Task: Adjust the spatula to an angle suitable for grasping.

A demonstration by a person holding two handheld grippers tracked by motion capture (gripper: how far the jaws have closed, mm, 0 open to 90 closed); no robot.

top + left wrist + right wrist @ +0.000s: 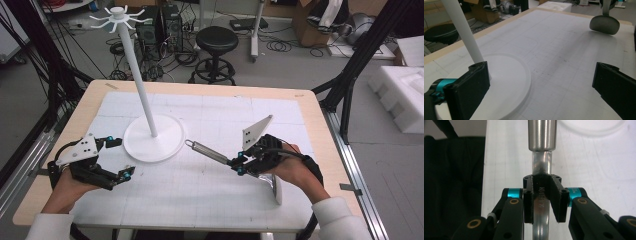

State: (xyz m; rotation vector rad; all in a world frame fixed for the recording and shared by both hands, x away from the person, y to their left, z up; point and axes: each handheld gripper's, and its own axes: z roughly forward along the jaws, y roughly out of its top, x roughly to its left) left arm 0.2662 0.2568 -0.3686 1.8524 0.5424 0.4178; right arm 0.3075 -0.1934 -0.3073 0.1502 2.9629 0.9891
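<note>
The right gripper (239,163) clamps its jaws on the flat steel shank of a ladle (541,167), whose round handle points toward the white stand (152,137) while its bowl hangs below the hand. The ladle is lifted off the table (240,120), just right of the stand's base. The left gripper (121,157) rests left of that base, jaws wide apart around nothing.

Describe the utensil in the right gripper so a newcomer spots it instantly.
On the white-matted table, look right of the white hanging stand. The right gripper clamps a steel spatula by its shaft. It's the lone metal item, handle loop pointing toward the stand.
</note>
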